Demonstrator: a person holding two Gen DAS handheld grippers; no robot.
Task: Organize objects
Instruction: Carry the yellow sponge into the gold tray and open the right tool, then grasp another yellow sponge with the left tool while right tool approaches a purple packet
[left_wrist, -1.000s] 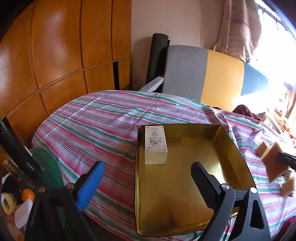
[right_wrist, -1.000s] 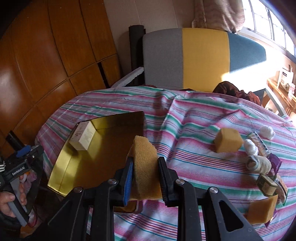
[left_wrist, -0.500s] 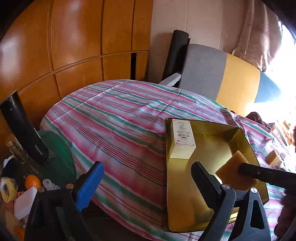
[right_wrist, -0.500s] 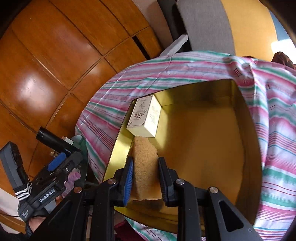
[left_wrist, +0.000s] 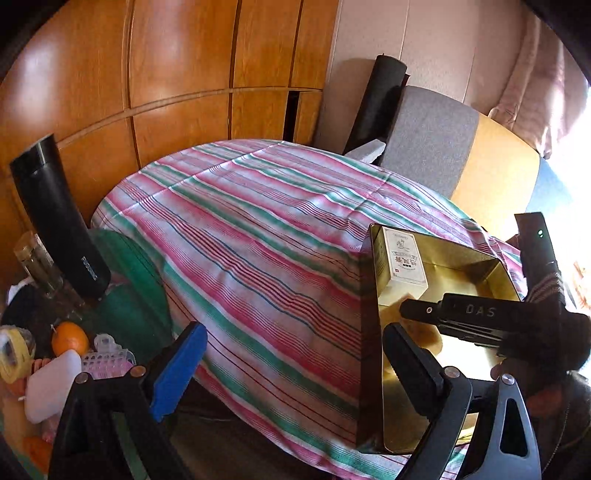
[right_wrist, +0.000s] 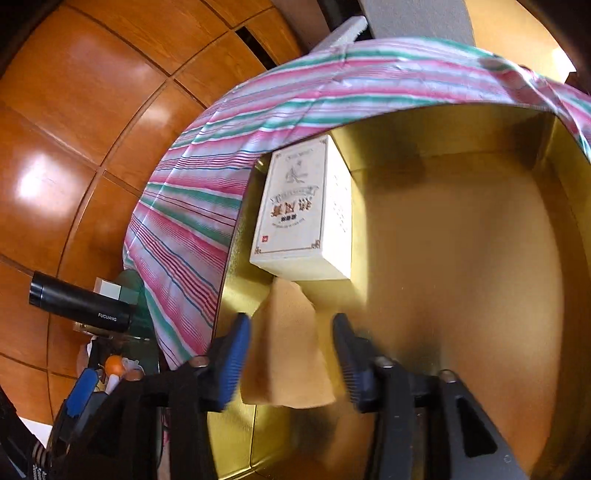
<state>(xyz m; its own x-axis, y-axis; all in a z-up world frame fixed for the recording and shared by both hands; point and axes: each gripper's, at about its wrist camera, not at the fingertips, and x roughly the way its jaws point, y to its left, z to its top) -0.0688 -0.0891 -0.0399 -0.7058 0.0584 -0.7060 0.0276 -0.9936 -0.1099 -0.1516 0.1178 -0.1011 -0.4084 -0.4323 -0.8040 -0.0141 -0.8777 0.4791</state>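
Opening my right gripper (right_wrist: 291, 354), I let go the sponge (right_wrist: 286, 350) that was pinched a moment ago, so it now lies in the gold tray (right_wrist: 461, 258) at lower centre, just below the white box (right_wrist: 301, 214), while my left gripper (left_wrist: 295, 373) hangs spread and empty.

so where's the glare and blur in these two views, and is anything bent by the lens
Left wrist view: window light blows out the right edge, and the wardrobe panels bow from the fisheye lens. Right wrist view: the right gripper, its jaws opening around the sponge, is smeared by motion; glare spots sit on the wardrobe, the gold tray reflects softly, and the white box stays fairly sharp.
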